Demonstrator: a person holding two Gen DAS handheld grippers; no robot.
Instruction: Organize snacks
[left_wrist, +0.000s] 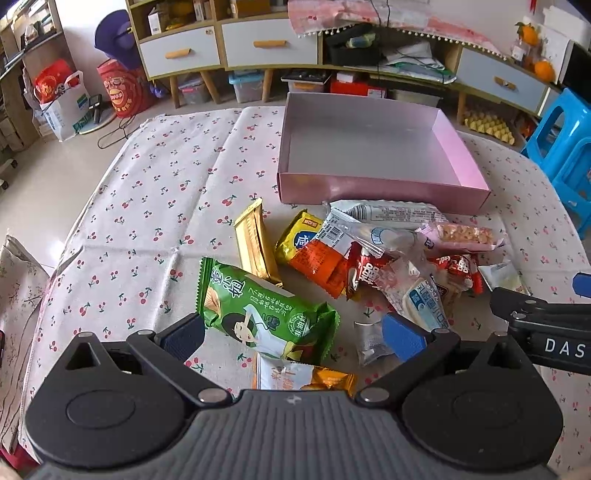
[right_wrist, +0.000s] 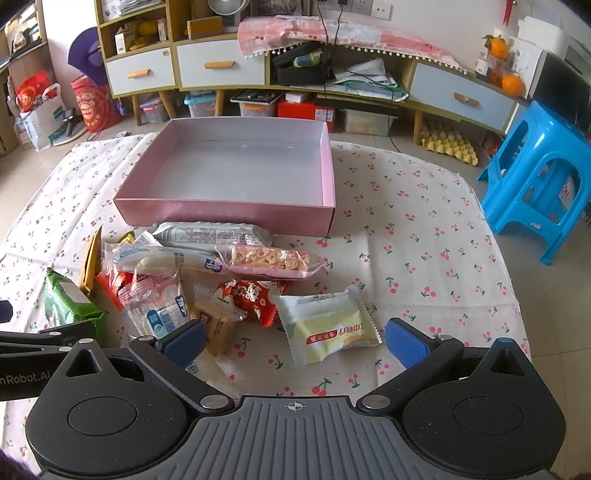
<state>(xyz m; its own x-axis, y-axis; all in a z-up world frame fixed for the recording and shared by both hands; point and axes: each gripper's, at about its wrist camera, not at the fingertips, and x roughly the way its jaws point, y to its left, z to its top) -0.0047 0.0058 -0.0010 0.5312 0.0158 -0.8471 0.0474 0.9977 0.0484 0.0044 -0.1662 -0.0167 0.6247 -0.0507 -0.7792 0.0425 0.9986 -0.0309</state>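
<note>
Sorting has not begun: the pink box (right_wrist: 229, 218) sits bare at twelve o'clock, snacks heaped before it on the surface (right_wrist: 424, 236). The left gripper (left_wrist: 293, 334) gapes around the green packet (left_wrist: 266, 314), seemingly untouched; the right gripper (right_wrist: 295, 341), wide and empty, must close on the pale-green packet (right_wrist: 327, 328).

Blue stool (right_wrist: 535, 177) beside cherry-print cloth (right_wrist: 424, 229); oranges (right_wrist: 511, 84) on cabinet w/ drawers (right_wrist: 221, 66)

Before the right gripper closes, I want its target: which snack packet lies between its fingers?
The pale yellow-and-white cake packet, apart at the pile's right edge, lies between the open right gripper fingers; the other packets lie left.
</note>
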